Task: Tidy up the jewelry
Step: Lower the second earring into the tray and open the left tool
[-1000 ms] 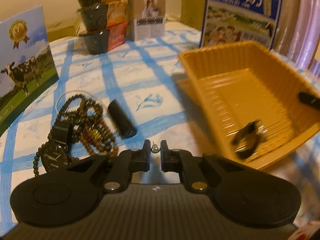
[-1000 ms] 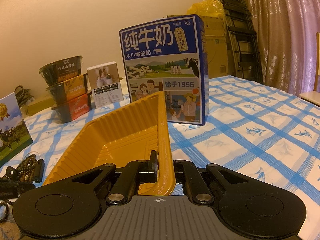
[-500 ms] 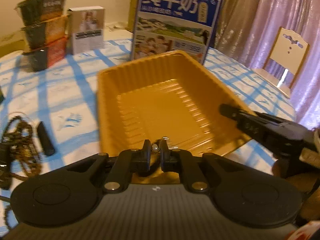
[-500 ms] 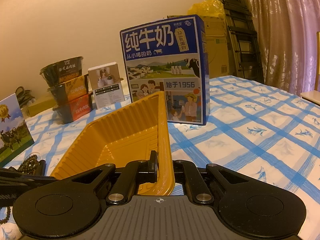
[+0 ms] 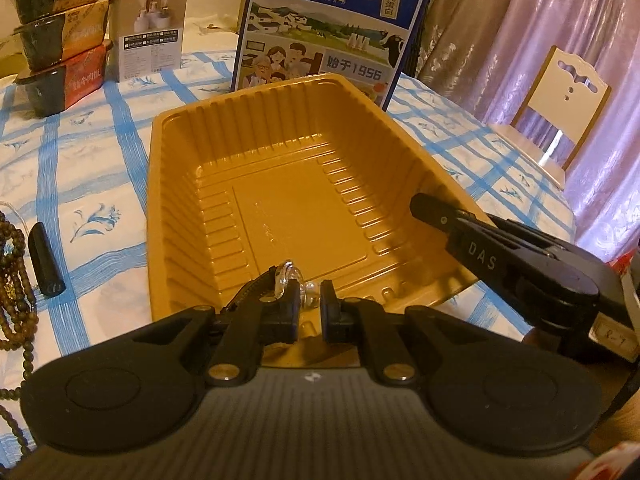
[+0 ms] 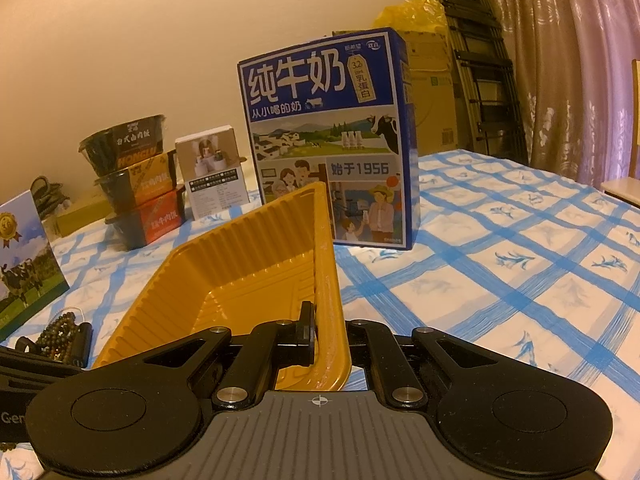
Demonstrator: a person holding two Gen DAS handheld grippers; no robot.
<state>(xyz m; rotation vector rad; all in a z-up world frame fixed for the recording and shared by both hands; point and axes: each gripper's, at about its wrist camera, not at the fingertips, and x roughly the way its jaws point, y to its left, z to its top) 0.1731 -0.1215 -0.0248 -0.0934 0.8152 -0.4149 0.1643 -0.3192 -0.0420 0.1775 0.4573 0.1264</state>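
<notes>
A yellow ribbed tray (image 5: 152,200) sits on the blue-checked cloth. My left gripper (image 5: 309,304) hangs over the tray's near end, shut on a small silvery jewel (image 5: 310,299). A black band with a clear stone (image 5: 280,278) lies in the tray just behind my left finger and is partly hidden. My right gripper (image 6: 330,340) is shut on the tray (image 6: 240,248) at its right rim; in the left wrist view its fingers (image 5: 430,208) clamp that rim. Brown bead strands (image 5: 12,280) and a black tube (image 5: 44,264) lie on the cloth left of the tray.
A blue milk carton (image 5: 332,28) stands right behind the tray. Stacked food bowls (image 5: 60,32) and a small white box (image 5: 150,32) stand at the back left. A cow-picture box (image 6: 24,264) stands far left. A chair (image 5: 560,92) is beyond the table's right edge.
My left gripper swung right, from over the beads and watch to over the tray's near end, the silvery jewel still pinched. The right gripper kept its hold on the rim.
</notes>
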